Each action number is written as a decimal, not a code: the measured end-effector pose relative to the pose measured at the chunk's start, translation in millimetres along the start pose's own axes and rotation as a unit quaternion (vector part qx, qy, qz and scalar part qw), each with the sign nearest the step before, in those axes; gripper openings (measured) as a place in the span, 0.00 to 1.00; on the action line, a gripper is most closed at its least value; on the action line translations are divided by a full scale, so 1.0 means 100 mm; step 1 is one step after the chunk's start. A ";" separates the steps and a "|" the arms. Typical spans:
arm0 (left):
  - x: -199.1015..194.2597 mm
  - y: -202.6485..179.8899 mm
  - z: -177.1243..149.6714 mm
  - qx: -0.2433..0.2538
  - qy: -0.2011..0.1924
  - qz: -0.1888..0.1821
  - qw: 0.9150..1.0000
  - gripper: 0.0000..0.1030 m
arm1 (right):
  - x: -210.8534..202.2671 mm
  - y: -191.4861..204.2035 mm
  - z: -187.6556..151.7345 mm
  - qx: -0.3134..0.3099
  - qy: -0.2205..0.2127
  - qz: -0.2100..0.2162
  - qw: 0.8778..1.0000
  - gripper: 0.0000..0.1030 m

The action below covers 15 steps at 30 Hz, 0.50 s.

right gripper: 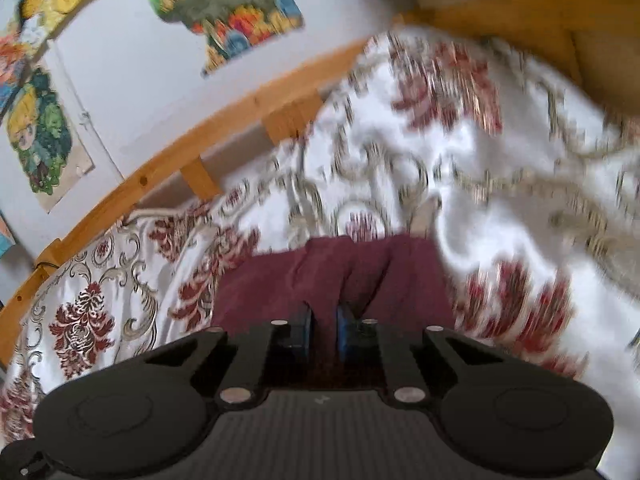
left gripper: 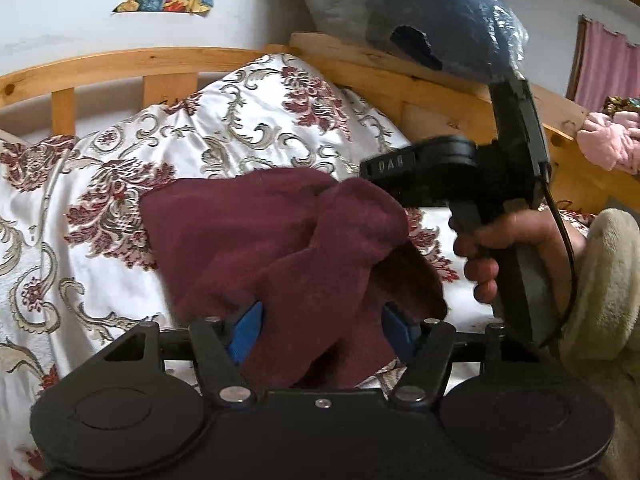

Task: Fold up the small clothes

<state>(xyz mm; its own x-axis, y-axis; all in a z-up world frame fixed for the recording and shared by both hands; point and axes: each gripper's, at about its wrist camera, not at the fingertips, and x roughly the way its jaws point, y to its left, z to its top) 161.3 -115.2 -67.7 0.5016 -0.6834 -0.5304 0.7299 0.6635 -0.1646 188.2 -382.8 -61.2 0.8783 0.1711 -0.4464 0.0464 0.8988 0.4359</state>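
Maroon garment (left gripper: 280, 240) bunched on floral bedspread (left gripper: 100, 160) — we pinch its edge in right gripper (right gripper: 325, 322). Left gripper (left gripper: 320, 320) straddles bulk, pads seemingly pressing; cloth runs from left toward right.

bedspread (left gripper: 100, 280) open leftward; wooden rail (left gripper: 120, 64) seemingly blocks behind.

The only lettering that can be read is "DAB", in small raised capitals on the side of the black plastic body of the right gripper (left gripper: 366, 174), seen from the left wrist view. The colourful cartoon stickers on the white wall (right gripper: 224, 12) are blurred, and no words can be made out.
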 end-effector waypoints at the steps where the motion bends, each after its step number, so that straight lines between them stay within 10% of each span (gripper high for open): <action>1: 0.00 0.00 0.00 -0.002 -0.001 -0.006 1.000 0.65 | -0.05 0.04 0.02 -0.018 -0.012 -0.005 1.000 0.13; 15: 0.13 -0.16 -0.03 0.002 0.013 -0.074 0.997 0.71 | -0.21 -0.10 0.02 -0.029 -0.002 -0.083 0.996 0.08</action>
<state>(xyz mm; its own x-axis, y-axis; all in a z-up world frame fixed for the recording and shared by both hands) 154.4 -133.9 -74.6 0.3758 -0.7651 -0.5228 0.7972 0.5546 -0.2385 170.2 -396.4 -54.9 0.8625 0.0161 -0.5058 0.1638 0.9368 0.3092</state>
